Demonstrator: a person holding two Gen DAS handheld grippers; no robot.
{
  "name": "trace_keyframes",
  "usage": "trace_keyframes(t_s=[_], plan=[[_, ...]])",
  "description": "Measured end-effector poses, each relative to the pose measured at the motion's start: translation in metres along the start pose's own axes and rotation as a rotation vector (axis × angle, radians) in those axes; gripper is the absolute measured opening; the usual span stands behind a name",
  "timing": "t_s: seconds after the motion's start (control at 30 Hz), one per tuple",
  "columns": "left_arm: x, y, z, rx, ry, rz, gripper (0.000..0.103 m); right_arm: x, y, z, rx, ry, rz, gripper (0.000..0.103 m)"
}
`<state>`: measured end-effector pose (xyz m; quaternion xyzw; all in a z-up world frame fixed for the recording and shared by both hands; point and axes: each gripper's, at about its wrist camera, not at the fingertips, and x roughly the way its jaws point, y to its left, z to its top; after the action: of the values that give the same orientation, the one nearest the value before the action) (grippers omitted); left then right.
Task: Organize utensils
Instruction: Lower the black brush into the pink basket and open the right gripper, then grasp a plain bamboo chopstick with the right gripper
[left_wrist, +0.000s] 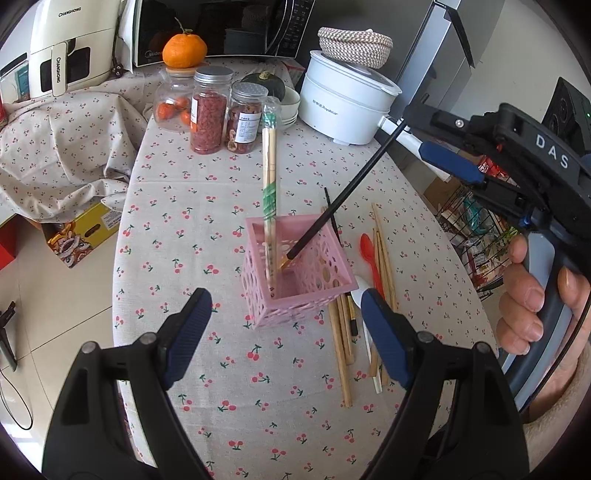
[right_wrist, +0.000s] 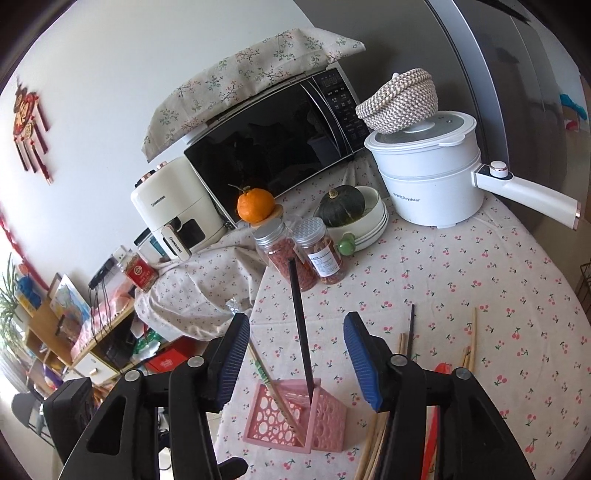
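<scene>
A pink perforated basket (left_wrist: 295, 273) (right_wrist: 295, 421) stands on the cherry-print tablecloth. A wrapped pair of bamboo chopsticks (left_wrist: 269, 184) (right_wrist: 275, 395) leans inside it. A black chopstick (left_wrist: 343, 199) (right_wrist: 295, 288) also stands in the basket, its top between the pads of my right gripper (left_wrist: 424, 136) (right_wrist: 297, 319), which is open and not touching it. My left gripper (left_wrist: 285, 295) is open, just in front of the basket with nothing held. Loose wooden chopsticks (left_wrist: 341, 350) (right_wrist: 471, 343), a red spoon (left_wrist: 369, 247), a white spoon (left_wrist: 360, 295) and another black chopstick (left_wrist: 332, 218) (right_wrist: 410, 328) lie right of the basket.
Two jars (left_wrist: 208, 110), a glass pot with an orange (left_wrist: 184, 50), a white electric pot (left_wrist: 347, 99) (right_wrist: 428, 173), a microwave (right_wrist: 273, 140) and an air fryer (left_wrist: 62, 48) crowd the back. The table drops off at left. A hand (left_wrist: 532, 306) holds the right gripper.
</scene>
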<state>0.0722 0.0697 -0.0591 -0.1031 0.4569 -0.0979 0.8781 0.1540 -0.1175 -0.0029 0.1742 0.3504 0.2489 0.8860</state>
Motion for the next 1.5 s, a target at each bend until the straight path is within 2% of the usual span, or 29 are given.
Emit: trace_keyframes(t_s=[0.17,0.33,0.57,0.73,0.77,0.83,0.93,1.1,1.27,1.5], plan=[[0.003,-0.005,-0.004,-0.029,0.028,-0.041,0.083,-0.024,-0.014,0.003,0.003,-0.019,-0.017,0.064],[0.01,-0.013,-0.009,-0.02,0.06,-0.053,0.083,-0.037,-0.037,-0.001,0.008,-0.003,-0.094,0.071],[0.017,-0.019,-0.015,-0.022,0.098,-0.031,0.083,-0.017,-0.073,-0.023,0.016,0.173,-0.194,0.072],[0.016,-0.02,-0.02,0.003,0.11,-0.007,0.083,0.018,-0.085,-0.048,-0.045,0.311,-0.195,0.071],[0.016,-0.02,-0.02,0.006,0.111,-0.004,0.083,0.026,-0.088,-0.051,-0.047,0.332,-0.18,0.065],[0.014,-0.019,-0.02,0.007,0.111,-0.005,0.083,0.041,-0.09,-0.055,-0.038,0.362,-0.135,0.044],[0.012,-0.017,-0.019,0.001,0.109,-0.014,0.083,0.065,-0.087,-0.058,-0.016,0.406,-0.074,0.026],[0.01,-0.014,-0.017,-0.008,0.116,-0.03,0.083,0.109,-0.08,-0.07,0.028,0.506,-0.039,0.016],[0.008,-0.01,-0.017,-0.017,0.119,-0.04,0.083,0.139,-0.078,-0.075,0.0,0.541,-0.112,0.014],[0.005,-0.005,-0.017,-0.03,0.118,-0.043,0.083,0.155,-0.066,-0.083,-0.129,0.551,-0.208,0.009]])
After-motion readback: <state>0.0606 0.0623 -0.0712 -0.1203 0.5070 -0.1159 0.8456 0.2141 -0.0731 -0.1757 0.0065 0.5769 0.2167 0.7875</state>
